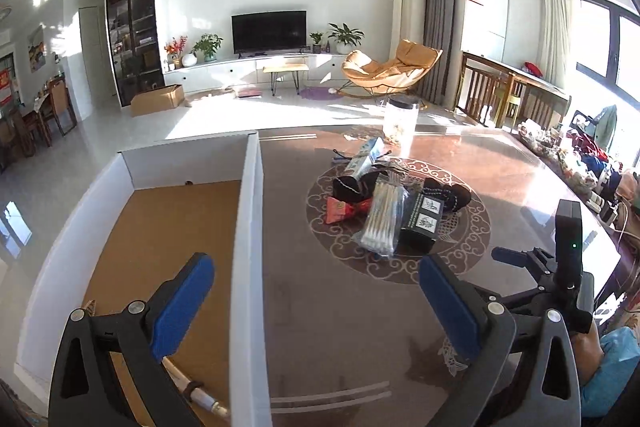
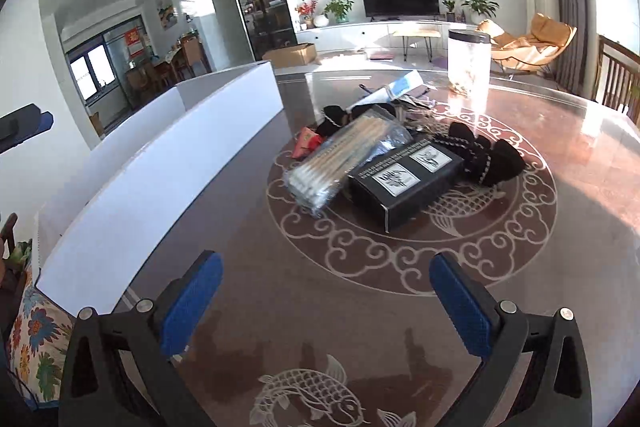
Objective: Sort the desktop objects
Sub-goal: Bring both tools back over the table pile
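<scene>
My left gripper (image 1: 316, 267) is open and holds nothing; it straddles the right wall of a white box (image 1: 248, 227) with a brown floor. A pale stick-like item (image 1: 196, 387) lies in the box under its left finger. Mid-table lies a pile: a clear pack of cotton swabs (image 1: 384, 219), a black carton (image 1: 422, 227), a red pouch (image 1: 344, 209) and black pouches (image 1: 444, 197). My right gripper (image 2: 325, 261) is open and empty above the bare table, short of the swab pack (image 2: 344, 155) and black carton (image 2: 408, 179). The white box (image 2: 180, 163) stands to its left.
A clear jar with a dark lid (image 2: 468, 63) stands behind the pile, beside a blue-white packet (image 2: 400, 87). The brown table (image 2: 320, 327) has fish and cloud patterns. Clutter lines the table's right edge (image 1: 580, 163). A floral cushion (image 2: 36, 339) sits at lower left.
</scene>
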